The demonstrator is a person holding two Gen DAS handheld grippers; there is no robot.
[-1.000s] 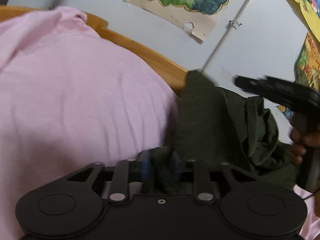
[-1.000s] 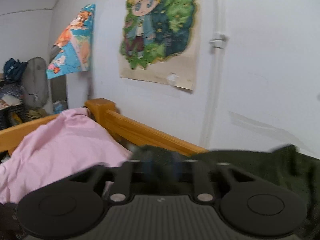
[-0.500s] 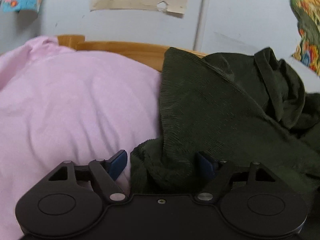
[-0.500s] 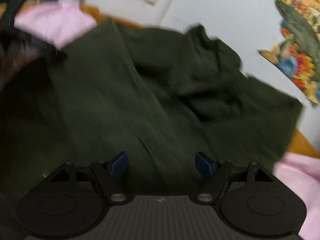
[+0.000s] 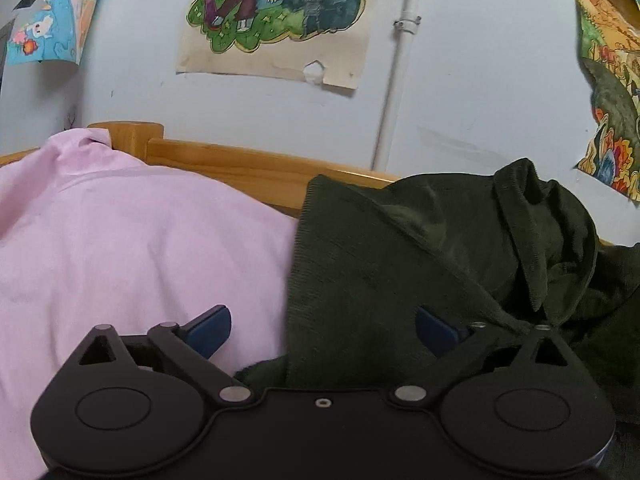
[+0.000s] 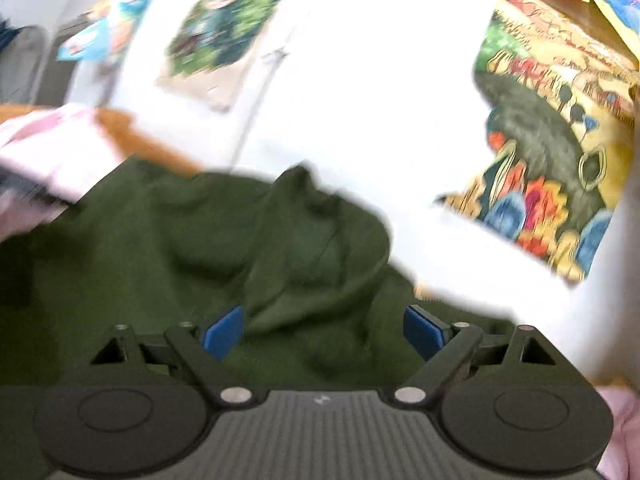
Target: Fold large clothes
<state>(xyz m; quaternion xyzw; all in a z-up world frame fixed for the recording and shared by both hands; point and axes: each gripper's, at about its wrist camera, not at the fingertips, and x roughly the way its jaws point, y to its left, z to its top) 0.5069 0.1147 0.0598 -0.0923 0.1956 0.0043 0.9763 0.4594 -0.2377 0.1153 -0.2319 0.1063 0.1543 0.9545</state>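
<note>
The dark green garment (image 5: 420, 264) is a heavy, finely ribbed piece, like corduroy. It lies bunched and creased on the pink bedsheet (image 5: 132, 248), up against the wooden bed rail (image 5: 256, 168) by the wall. One flat panel with a straight left edge slopes toward the near side, and a thick folded band stands up in a hump at the right. In the right wrist view the garment (image 6: 192, 248) is blurred, spread wide with the same hump at its middle.

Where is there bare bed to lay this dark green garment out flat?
The pink sheet is bare from the wooden bed rail down to the left tool, whose jaws are opening over the dark green garment's edge. Right of that edge it is crowded: bunched folds run to the wall. The right tool, also opening, hovers over them.
</note>
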